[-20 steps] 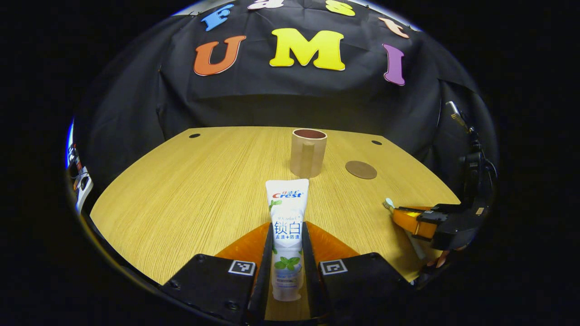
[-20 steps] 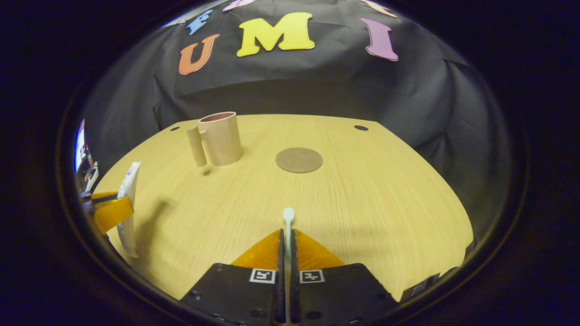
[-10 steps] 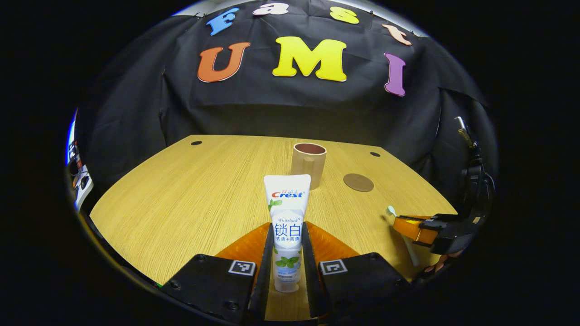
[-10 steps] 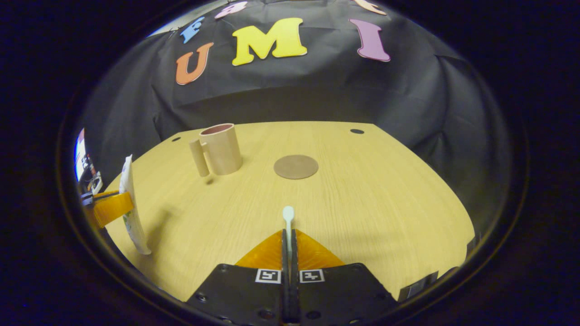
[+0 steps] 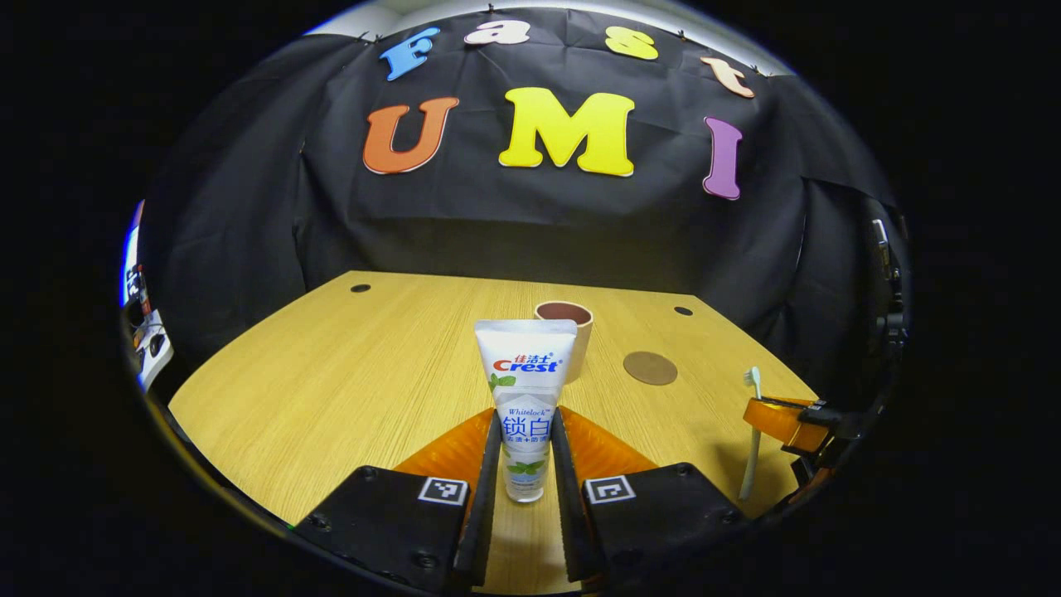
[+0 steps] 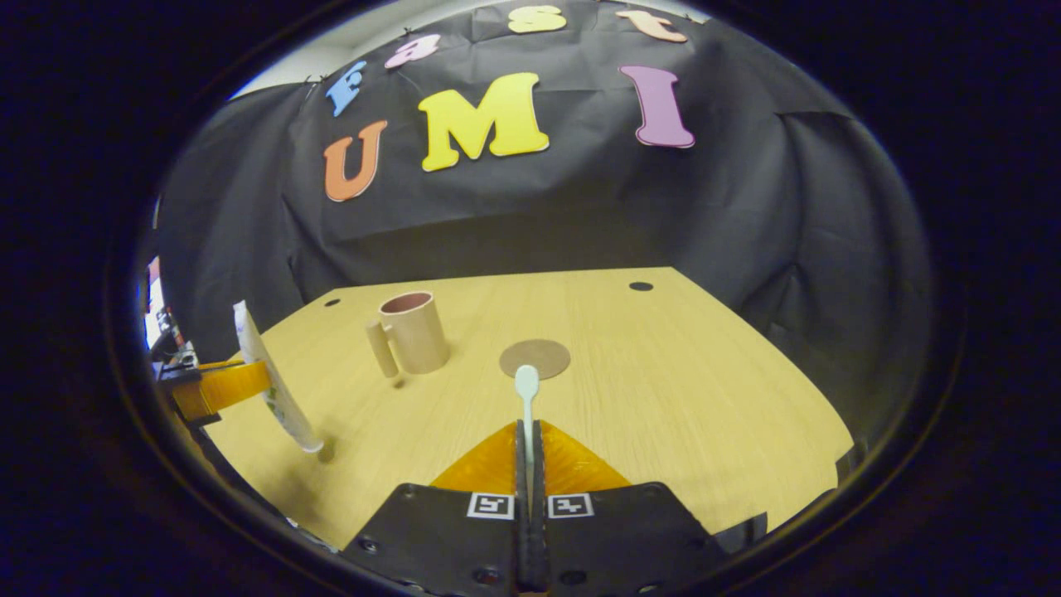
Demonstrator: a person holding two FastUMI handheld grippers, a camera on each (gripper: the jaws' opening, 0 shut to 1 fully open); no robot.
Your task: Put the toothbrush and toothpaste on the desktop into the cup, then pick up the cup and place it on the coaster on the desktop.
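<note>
My left gripper (image 5: 526, 427) is shut on a white toothpaste tube (image 5: 525, 373), held upright above the wooden desktop (image 5: 348, 381). A tan cup (image 5: 572, 327) with a dark inside stands behind the tube, partly hidden by it. My right gripper (image 6: 528, 435) is shut on a thin white toothbrush (image 6: 526, 398), head up. In the right gripper view the cup (image 6: 414, 332) stands far left with its handle turned to the left, and a round brown coaster (image 6: 535, 358) lies just beyond the brush head. The left gripper (image 6: 228, 385) with the tube (image 6: 273, 390) hangs at the left edge.
The coaster (image 5: 650, 367) lies on the desktop right of the cup. The right gripper (image 5: 779, 419) with the toothbrush (image 5: 753, 435) sits at the far right of the left gripper view. Small dark holes (image 5: 360, 288) mark the desktop's back corners. Black cloth closes the back.
Both grippers have risen and tilted up, lifting the toothpaste and the toothbrush higher off the desktop. The cup and coaster now sit lower and smaller in both views.
</note>
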